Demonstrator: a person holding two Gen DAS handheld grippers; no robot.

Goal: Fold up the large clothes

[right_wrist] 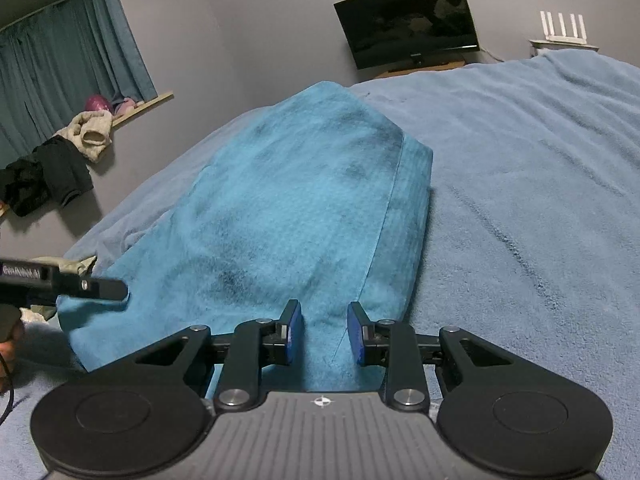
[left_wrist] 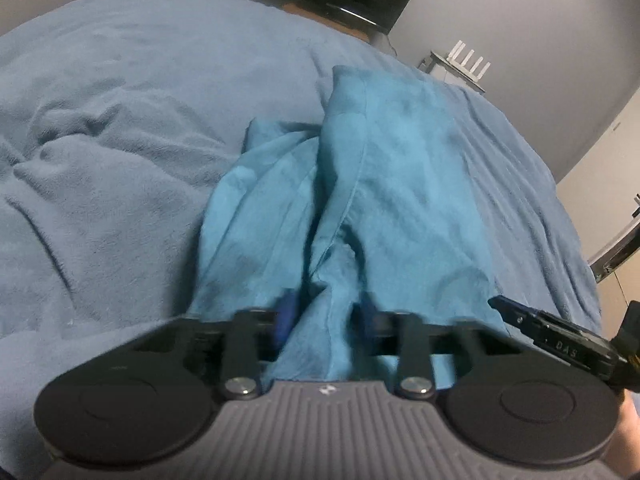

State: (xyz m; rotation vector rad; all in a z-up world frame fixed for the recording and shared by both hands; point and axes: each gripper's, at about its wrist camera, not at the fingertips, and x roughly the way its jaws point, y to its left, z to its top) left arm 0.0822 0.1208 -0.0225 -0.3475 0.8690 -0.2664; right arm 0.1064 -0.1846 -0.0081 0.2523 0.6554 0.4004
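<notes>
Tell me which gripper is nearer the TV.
Neither clearly; both grippers, left and right, sit at the teal garment's near edge, with the TV far across the bed.

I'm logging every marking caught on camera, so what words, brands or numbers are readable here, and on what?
"D A S": on the side of the right tool as seen in the left wrist view.
White lettering on the left tool in the right wrist view: blurred, starts like "Gen", rest unreadable.
Small brand mark on the monitor's lower bezel: too small to read.
Crosshair symbols on both tool bodies: no text.
</notes>
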